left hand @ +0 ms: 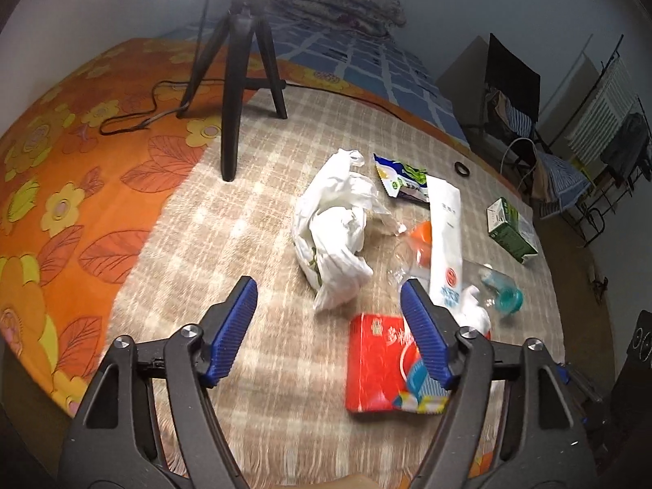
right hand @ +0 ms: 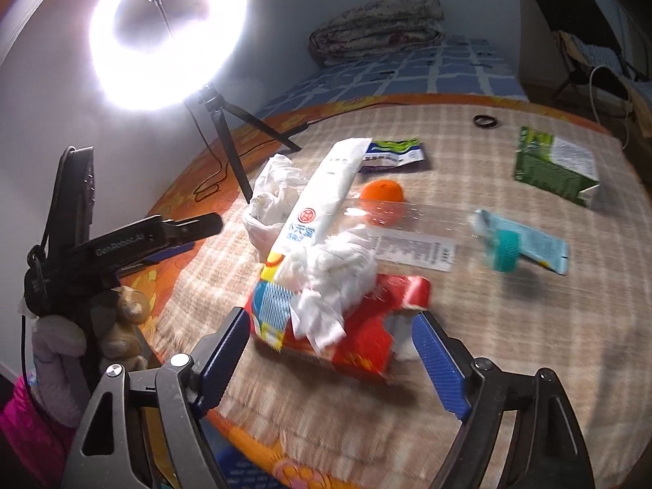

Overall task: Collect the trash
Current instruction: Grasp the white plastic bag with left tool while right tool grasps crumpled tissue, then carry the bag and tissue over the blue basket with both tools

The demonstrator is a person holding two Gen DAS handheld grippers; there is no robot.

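Blue ribbed pads stand apart on both tools: the left hand-held gripper (left hand: pixel 328 318) hovers empty over the checked blanket (left hand: pixel 252 244), the right hand-held gripper (right hand: pixel 330 350) hovers open just before a torn red carton (right hand: pixel 366 338). Crumpled tissue (right hand: pixel 330 281) lies on that carton; a white plastic bag (left hand: pixel 334 220) sits ahead of the left one.

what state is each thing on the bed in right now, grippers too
left gripper: open, holding nothing
right gripper: open, holding nothing
red packet: flat, torn open at one end
white tissue wad: crumpled, lying on the red packet
white plastic bag: crumpled, slack
clear bottle: lying on its side
green carton: lying down
ring light: on
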